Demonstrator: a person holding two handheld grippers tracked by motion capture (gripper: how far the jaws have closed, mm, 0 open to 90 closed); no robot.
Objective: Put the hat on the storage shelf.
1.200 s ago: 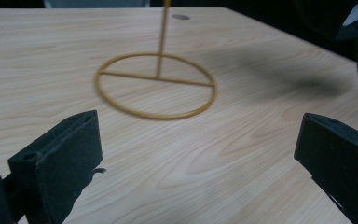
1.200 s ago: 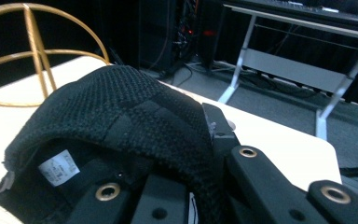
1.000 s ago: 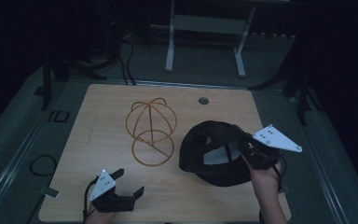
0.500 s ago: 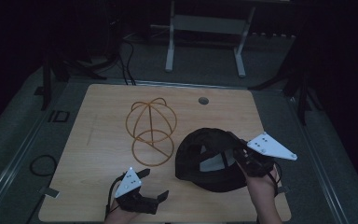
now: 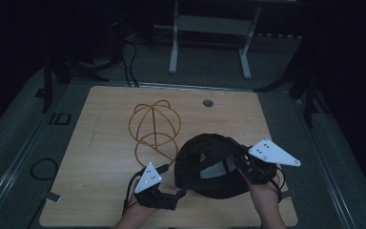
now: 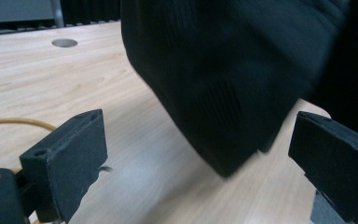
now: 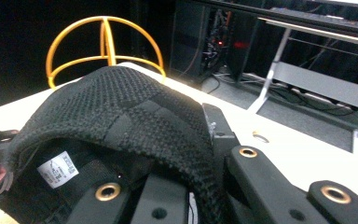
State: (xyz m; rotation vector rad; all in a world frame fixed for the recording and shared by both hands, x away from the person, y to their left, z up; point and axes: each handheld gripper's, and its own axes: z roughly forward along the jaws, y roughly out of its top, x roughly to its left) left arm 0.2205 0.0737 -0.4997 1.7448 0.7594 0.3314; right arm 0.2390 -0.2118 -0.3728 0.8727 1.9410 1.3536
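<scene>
1. the black cap [image 5: 213,164] sits near the front right of the worktop [image 5: 100,124], its opening turned up so the inner band and label show, and one side looks lifted off the wood.
2. the right gripper [image 5: 245,160] has its fingers clenched on the cap's rim; the right gripper view shows the knit fabric [image 7: 135,112] folded over the fingers [image 7: 219,135].
3. the left gripper [image 5: 181,193] hovers just beside the cap's near left edge, its fingers [image 6: 67,154] released and wide apart, the dark fabric [image 6: 223,84] between them but not touching either one.
4. the yellow wire stand [image 5: 155,131] rises just behind the cap, near its far left edge.
5. risk, as i judge it: the cap hangs from a single pinch on soft fabric, so a tug could slip it free or turn it inside out.
6. if the left fingers close too shallow, they may catch only a fold and miss the rim.
7. swinging the cap toward the stand carelessly could knock the light wire frame over.
</scene>
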